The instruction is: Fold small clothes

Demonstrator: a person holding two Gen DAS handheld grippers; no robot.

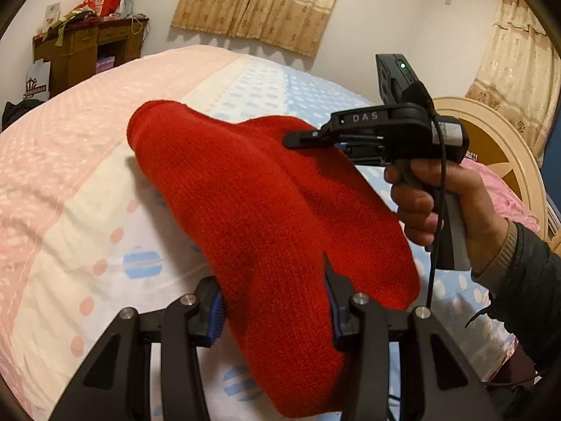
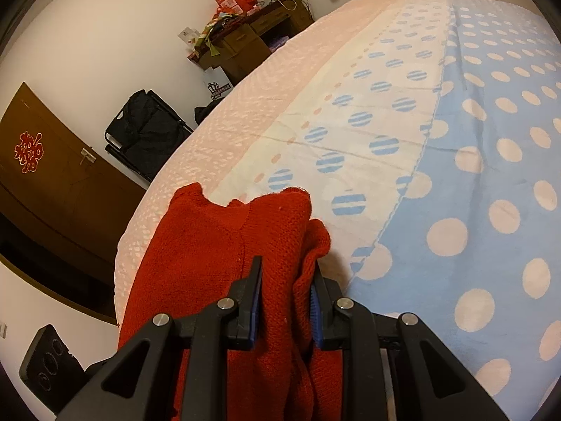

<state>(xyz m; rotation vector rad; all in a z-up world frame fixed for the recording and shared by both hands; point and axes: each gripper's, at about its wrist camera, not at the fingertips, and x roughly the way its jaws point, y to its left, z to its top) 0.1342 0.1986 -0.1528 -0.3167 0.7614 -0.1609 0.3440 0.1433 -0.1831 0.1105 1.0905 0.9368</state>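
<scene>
I have both tongs pinching the red knit [image 1: 266, 210]: left tongs [image 1: 275, 310] lower centre, right tongs [image 1: 298, 139] upper right, lifting it clear of the bed [image 1: 87, 193] to fold

The red sweater [image 1: 266, 210] is a coarse, matt knit with a fuzzy surface. The bedsheet [image 2: 455, 175] is soft printed cloth, smooth and dull. The grippers' arms are matt black plastic with shiny metal rivets [image 1: 359, 297] and ribbed blue pads [image 1: 218, 310]; the door [image 2: 52, 189] is brown wood.
</scene>
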